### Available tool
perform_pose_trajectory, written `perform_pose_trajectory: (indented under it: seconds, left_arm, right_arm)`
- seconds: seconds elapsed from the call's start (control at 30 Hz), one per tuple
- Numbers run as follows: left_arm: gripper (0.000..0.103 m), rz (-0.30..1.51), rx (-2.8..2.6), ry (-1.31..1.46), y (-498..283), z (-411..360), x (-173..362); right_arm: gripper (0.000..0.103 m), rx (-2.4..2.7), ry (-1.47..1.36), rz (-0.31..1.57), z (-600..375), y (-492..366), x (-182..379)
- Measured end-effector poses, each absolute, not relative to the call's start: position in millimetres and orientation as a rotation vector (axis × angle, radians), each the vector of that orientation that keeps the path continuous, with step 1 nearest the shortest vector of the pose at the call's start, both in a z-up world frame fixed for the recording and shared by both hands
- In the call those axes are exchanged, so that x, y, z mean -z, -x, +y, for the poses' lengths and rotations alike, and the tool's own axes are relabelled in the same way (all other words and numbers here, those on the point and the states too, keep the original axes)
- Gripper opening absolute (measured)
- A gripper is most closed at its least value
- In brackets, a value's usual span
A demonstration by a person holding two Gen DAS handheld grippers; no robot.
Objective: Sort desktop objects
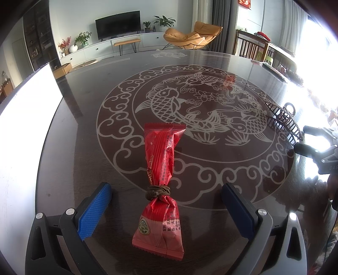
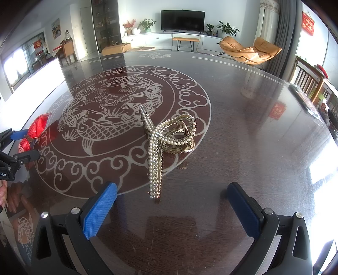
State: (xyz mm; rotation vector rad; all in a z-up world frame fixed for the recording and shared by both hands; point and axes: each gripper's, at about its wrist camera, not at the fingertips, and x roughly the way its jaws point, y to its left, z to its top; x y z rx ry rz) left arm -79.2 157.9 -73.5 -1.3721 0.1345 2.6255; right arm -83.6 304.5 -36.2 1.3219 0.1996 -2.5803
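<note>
1. My left gripper (image 1: pixel 166 208) has its fingers spread wide around the red snack packet (image 1: pixel 161 186), which lies on the desk (image 1: pixel 84 118) between them.
2. The packet looks light, soft and crinkly; I'd pinch it at the cord-tied waist.
3. My right gripper (image 2: pixel 172 208), fingers also wide, faces the pearl hair claw (image 2: pixel 166 143); it looks rigid and fragile, so I'd grip it gently.

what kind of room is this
Most likely a home living and dining room: a television on a long white cabinet, an orange lounge chair, potted plants, and a dark glass-topped table in front.
</note>
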Motion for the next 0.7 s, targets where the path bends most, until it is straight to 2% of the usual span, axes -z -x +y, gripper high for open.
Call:
perform_pose_trajectory:
  seconds: [0.7]
  left_arm:
    - [0.103,0.134,-2.633,1.372,76.9,156.8,73.2]
  right_arm:
    - [0.103,2.581,-1.322,0.2,303.1,82.4,35.2]
